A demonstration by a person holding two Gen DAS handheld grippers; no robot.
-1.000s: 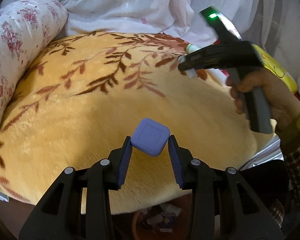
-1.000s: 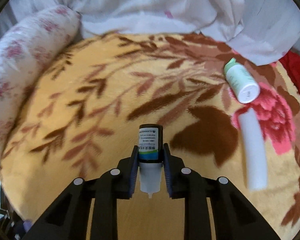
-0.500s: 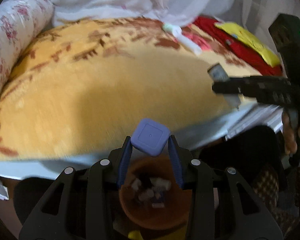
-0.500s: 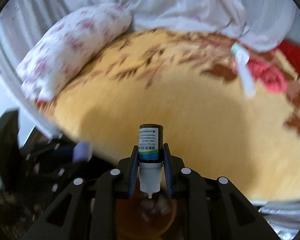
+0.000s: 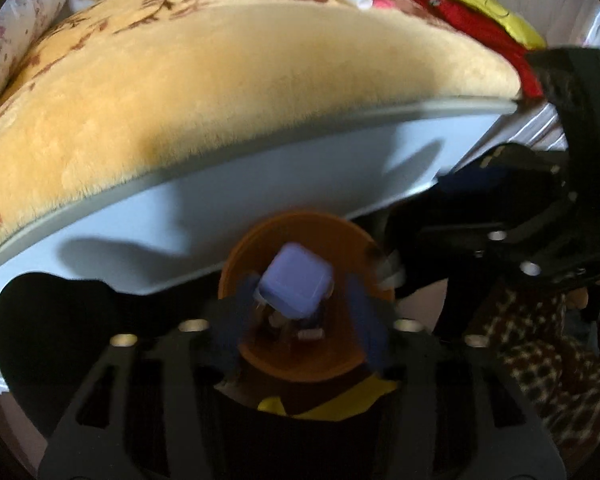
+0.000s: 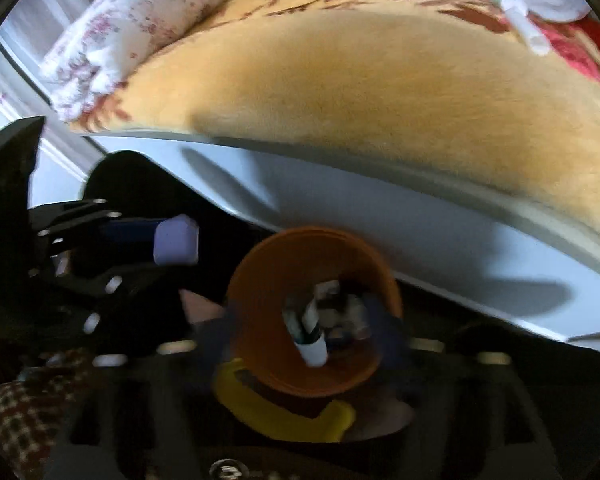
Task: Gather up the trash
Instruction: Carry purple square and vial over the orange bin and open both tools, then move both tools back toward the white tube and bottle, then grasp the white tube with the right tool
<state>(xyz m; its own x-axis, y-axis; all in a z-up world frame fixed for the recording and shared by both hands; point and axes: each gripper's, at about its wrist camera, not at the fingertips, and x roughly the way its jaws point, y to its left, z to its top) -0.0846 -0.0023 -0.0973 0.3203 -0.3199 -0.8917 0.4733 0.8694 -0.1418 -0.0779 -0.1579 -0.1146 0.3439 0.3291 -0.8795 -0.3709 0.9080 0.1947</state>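
Note:
An orange bin (image 5: 300, 300) with trash in it stands on the floor below the bed edge; it also shows in the right wrist view (image 6: 312, 312). My left gripper (image 5: 300, 312) is over the bin with its jaws spread; the purple square box (image 5: 294, 286) sits loose between them, blurred. My right gripper (image 6: 312, 332) is over the bin with jaws spread; the small bottle (image 6: 310, 340) is tilted and falling into the bin. The left gripper with the purple box (image 6: 176, 242) shows at the left of the right wrist view.
A yellow floral blanket (image 5: 240, 92) covers the bed above a white bed frame (image 5: 260, 208). A white bottle with a green cap (image 6: 510, 2) and a white tube (image 6: 534, 36) lie on the blanket. A floral pillow (image 6: 152, 12) lies left. A yellow object (image 6: 280, 412) lies by the bin.
Both grippers came down from the bed to over the orange bin. Both jaws opened; the purple box and the small bottle are released and dropping.

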